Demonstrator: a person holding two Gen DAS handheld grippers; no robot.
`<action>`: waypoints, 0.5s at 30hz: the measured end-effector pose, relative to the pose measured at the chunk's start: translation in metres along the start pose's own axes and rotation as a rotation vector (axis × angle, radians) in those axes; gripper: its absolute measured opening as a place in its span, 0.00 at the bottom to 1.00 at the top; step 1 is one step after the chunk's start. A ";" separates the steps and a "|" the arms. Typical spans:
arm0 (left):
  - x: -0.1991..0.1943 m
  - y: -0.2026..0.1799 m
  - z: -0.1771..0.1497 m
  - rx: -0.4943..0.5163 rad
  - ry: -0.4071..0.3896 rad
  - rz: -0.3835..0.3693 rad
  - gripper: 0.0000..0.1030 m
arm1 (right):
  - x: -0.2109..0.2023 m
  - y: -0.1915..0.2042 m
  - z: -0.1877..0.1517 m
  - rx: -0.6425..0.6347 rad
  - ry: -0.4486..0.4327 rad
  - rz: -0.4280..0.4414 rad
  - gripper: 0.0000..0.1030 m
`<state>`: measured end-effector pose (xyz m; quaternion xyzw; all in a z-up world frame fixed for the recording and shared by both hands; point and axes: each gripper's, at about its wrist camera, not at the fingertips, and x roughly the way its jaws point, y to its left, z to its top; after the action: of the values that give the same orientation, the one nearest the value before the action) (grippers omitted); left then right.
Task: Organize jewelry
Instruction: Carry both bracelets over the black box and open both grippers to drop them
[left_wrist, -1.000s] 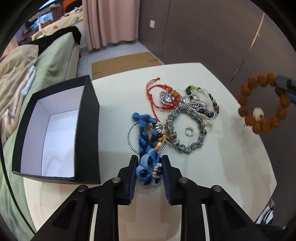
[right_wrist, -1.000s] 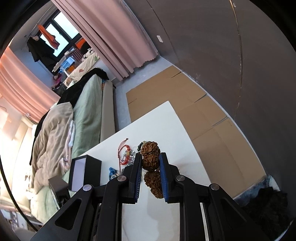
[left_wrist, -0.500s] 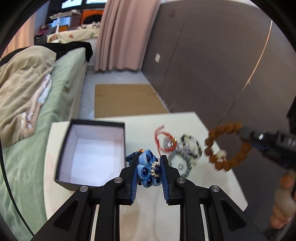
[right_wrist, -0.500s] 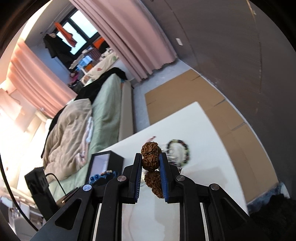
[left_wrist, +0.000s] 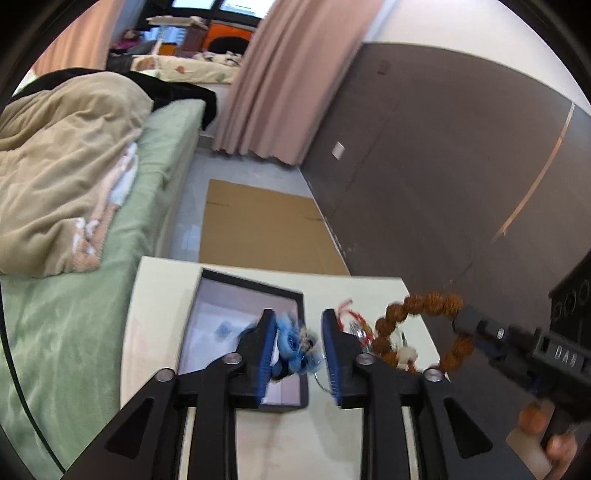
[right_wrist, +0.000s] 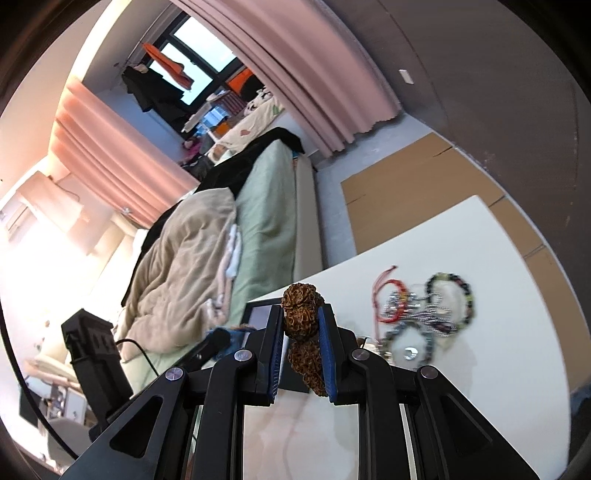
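In the left wrist view my left gripper is open above the black box with a white inside. The blue braided bracelet is blurred between the spread jaws, over the box's right edge. My right gripper is shut on a brown seed-bead bracelet; that bracelet hangs at the right in the left wrist view. The other jewelry, a red cord bracelet and dark bead bracelets, lies in a pile on the white table.
A bed with a green sheet and a beige duvet stands left of the table. Cardboard lies on the floor beyond it. A dark wall runs at the right.
My left gripper rose and carried the blue bracelet left to the box, then its jaws spread. My right gripper swung left toward the box with the brown bracelet.
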<state>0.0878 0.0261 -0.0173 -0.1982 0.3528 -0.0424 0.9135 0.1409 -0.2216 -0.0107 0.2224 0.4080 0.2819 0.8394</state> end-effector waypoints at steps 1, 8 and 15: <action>-0.002 0.002 0.003 -0.008 -0.013 0.001 0.59 | 0.003 0.001 0.000 0.001 0.003 0.008 0.20; -0.014 0.031 0.017 -0.125 -0.095 -0.003 0.90 | 0.032 0.020 -0.001 -0.006 0.037 0.086 0.20; -0.015 0.055 0.024 -0.173 -0.097 0.039 0.90 | 0.056 0.038 0.000 -0.019 0.051 0.157 0.20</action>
<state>0.0889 0.0878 -0.0132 -0.2713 0.3142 0.0158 0.9096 0.1581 -0.1568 -0.0194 0.2384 0.4079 0.3563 0.8061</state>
